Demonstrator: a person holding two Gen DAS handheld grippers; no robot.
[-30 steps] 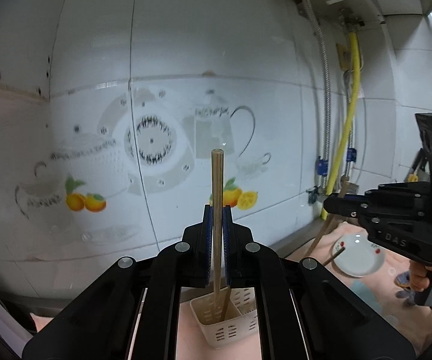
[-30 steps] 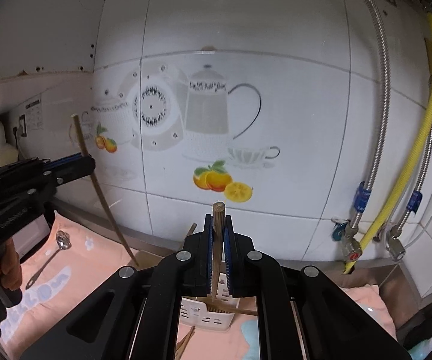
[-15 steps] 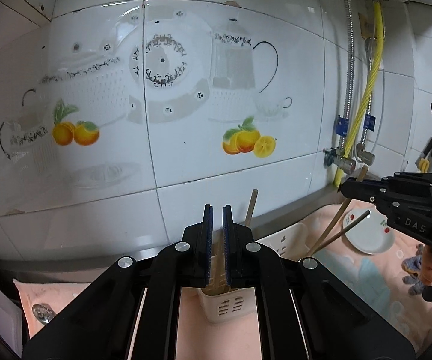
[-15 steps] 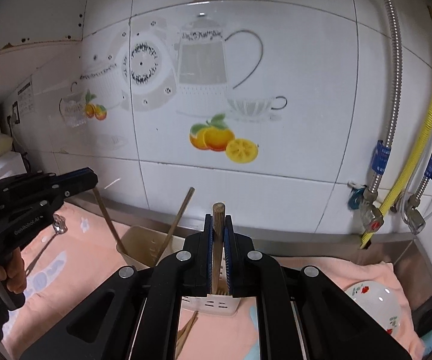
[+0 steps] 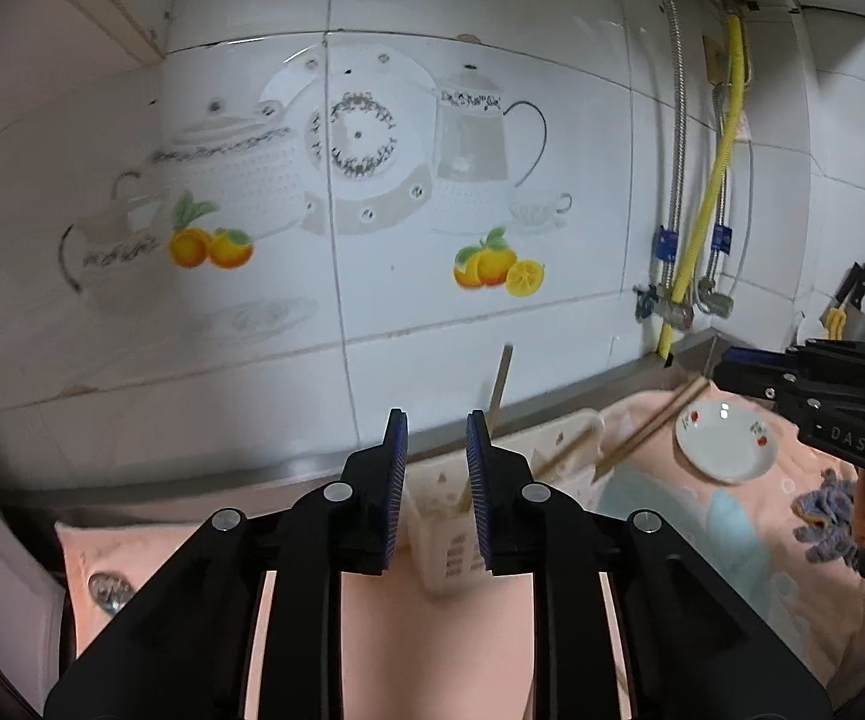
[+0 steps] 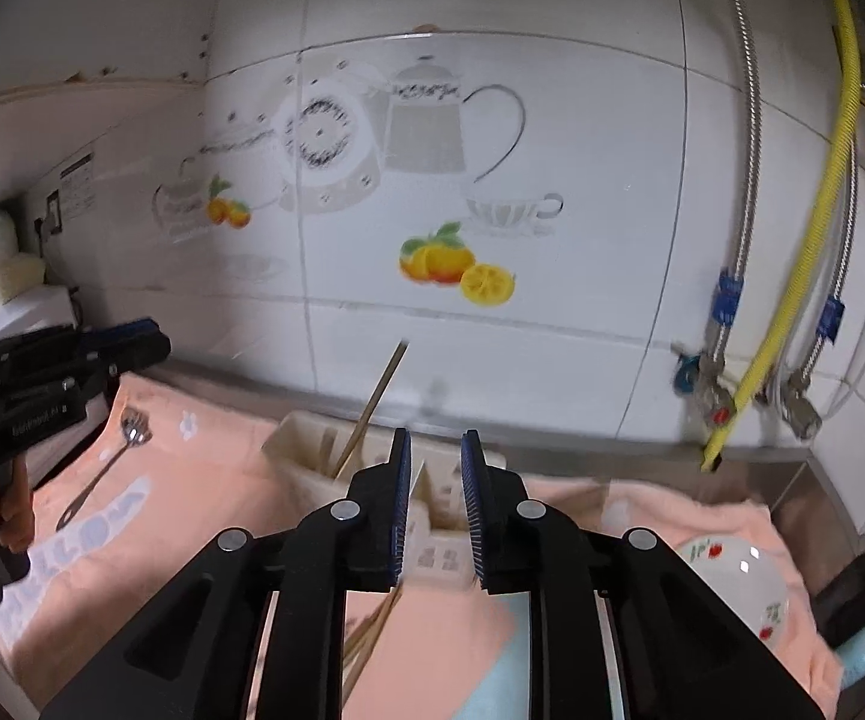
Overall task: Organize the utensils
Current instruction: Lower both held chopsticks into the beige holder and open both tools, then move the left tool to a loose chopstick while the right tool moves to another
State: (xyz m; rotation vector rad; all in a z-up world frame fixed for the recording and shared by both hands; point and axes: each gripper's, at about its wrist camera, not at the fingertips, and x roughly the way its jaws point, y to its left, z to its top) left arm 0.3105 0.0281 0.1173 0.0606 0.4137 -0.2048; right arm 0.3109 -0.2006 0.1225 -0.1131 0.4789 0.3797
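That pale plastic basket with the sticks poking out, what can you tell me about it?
The cream slotted plastic utensil caddy stands upright on the peach cloth near the tiled wall. It looks lightweight, with slotted sides and inner dividers. Wooden chopsticks lean inside it, tips poking above the rim. Both grippers hover just before it, jaws opening, nothing between them.

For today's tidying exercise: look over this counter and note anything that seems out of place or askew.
Loose chopsticks lie on the pink cloth in front of the white holder, not in it. A spoon lies out on the cloth too. One chopstick in the holder leans sharply.
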